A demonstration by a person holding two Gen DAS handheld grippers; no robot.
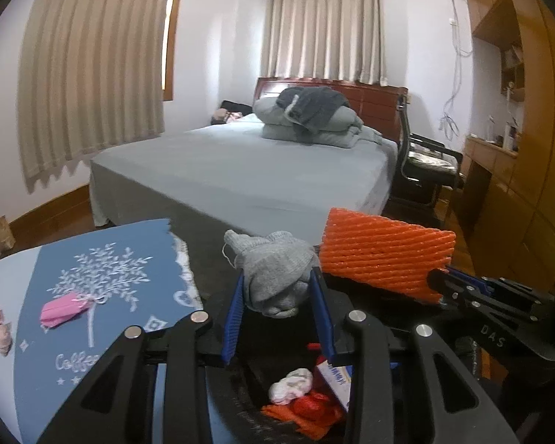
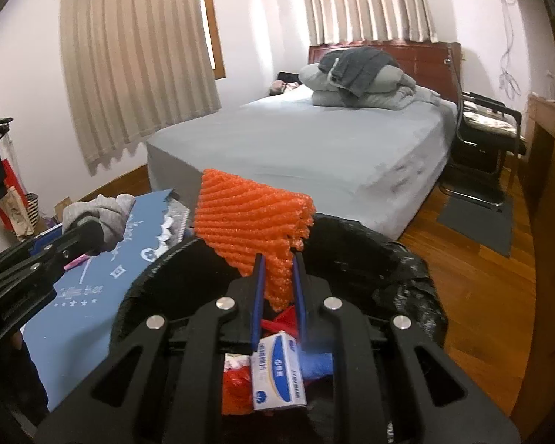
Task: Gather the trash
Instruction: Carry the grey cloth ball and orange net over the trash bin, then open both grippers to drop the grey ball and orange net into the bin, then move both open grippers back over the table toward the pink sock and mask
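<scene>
Black grippers (image 1: pixel 277 288), blue finger pads (image 2: pixel 258 296), silver round screws (image 1: pixel 355 315)

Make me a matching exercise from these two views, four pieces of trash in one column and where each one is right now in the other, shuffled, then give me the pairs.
Things:
1. orange foam net
2. grey sock
3. pink face mask
4. white and blue carton

Places:
A. lying on the blue tablecloth
B. pinched in the right claw, above the bin
C. inside the black-lined trash bin
D. pinched in the left claw

Pairs: 1-B, 2-D, 3-A, 4-C
</scene>
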